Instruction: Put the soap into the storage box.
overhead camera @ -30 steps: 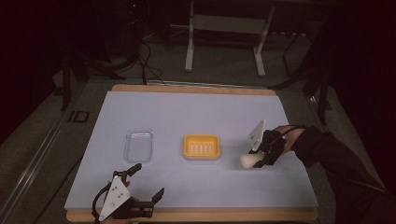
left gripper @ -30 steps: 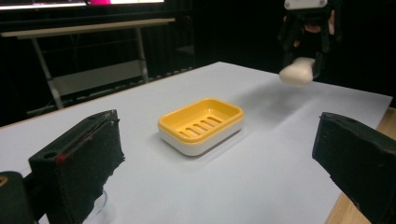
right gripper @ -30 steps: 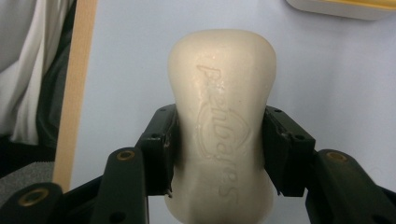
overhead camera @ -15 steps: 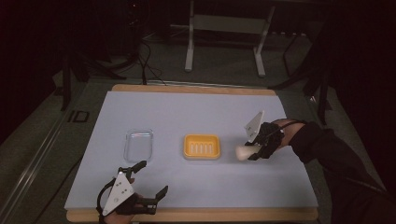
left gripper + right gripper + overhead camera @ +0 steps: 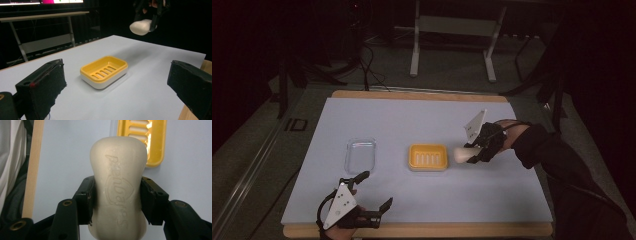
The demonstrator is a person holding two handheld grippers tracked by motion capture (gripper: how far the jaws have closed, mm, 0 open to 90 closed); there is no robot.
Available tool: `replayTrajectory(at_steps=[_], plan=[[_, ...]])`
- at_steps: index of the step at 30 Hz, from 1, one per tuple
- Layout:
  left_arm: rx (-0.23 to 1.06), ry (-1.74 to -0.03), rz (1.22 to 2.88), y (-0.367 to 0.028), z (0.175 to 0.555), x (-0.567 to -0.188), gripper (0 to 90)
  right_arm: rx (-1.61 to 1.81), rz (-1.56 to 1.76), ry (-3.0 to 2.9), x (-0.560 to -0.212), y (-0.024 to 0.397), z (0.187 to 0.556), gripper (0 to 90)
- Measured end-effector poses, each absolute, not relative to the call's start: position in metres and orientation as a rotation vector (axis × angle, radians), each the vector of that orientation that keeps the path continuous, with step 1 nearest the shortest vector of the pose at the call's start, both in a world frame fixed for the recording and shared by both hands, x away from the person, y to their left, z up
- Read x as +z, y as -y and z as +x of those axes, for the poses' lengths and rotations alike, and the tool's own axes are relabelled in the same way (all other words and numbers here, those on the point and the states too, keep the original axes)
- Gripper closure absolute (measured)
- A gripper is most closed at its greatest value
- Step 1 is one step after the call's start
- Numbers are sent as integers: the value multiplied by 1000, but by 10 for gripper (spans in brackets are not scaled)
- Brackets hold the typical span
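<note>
Right gripper (image 5: 468, 153) was clamped on a white soap bar (image 5: 460, 154), 1 pad on each long side of the bar; the right gripper view showed the bar (image 5: 118, 187) upright between the 2 black jaws, embossed lettering facing the camera. In the high view the bar hung in the air just beside the right edge of the yellow soap dish (image 5: 428, 157), not touching it. The left gripper view confirmed it: bar (image 5: 140, 27) held well above the table (image 5: 155, 82), up and behind the dish (image 5: 104, 71). Dish sat flat near the table's middle, slotted yellow insert in a white base, nothing in it. In the right gripper view the dish (image 5: 155, 147) showed past the top of the bar, with the table's wooden edge (image 5: 33, 167) running down the left. Left gripper (image 5: 373, 191) rested at the near left corner of the table (image 5: 422, 120), jaws wide apart, holding nothing; its 2 pads framed the dish in its own view. A clear plastic tray (image 5: 361, 154) lay on the table left of the dish, well apart from both grippers.
</note>
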State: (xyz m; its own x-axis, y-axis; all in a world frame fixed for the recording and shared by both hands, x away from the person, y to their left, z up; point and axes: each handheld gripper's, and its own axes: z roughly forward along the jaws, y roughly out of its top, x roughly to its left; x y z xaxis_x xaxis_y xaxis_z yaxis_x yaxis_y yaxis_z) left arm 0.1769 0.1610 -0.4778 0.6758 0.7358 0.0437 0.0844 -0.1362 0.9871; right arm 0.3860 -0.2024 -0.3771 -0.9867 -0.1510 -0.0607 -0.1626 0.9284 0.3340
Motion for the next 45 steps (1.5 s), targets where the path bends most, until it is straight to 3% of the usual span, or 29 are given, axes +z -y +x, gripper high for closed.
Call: replayTrajectory(at_steps=[28, 45], plan=[[655, -684, 1634, -164, 171, -478, 17, 753, -329, -2975, -363, 142, 397, 494], [640, -676, 1618, -169, 169, -477, 17, 828, -311, -2979, -394, 112, 413, 494]])
